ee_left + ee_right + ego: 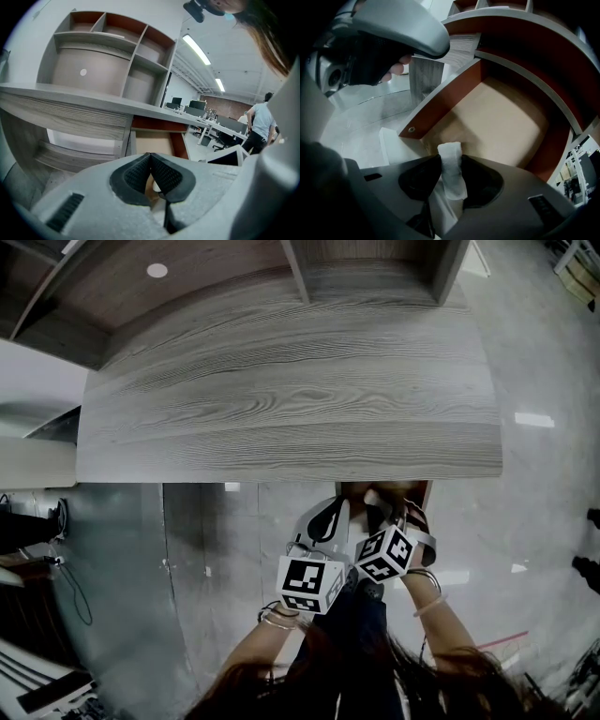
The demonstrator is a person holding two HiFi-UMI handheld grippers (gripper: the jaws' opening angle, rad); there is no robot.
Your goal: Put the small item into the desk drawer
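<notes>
Head view, lower centre: left gripper (pixel 330 517) and right gripper (pixel 392 510) side by side. Left jaws closed, tips touching. Right jaws clamped on small white item (pixel 451 173).

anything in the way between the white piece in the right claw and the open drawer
Nothing visible does. The right claw holds the white piece over the open drawer, whose floor shows bare.

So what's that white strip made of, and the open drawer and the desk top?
The white strip looks like soft folded tissue or gauze: matte, with a fuzzy edge. I can't tell which. The drawer seems to be board with smooth reddish-brown sides and a matte tan bottom; a screw head shows at one corner. The desk top looks like matte grey wood-grain laminate, though veneer is possible.
</notes>
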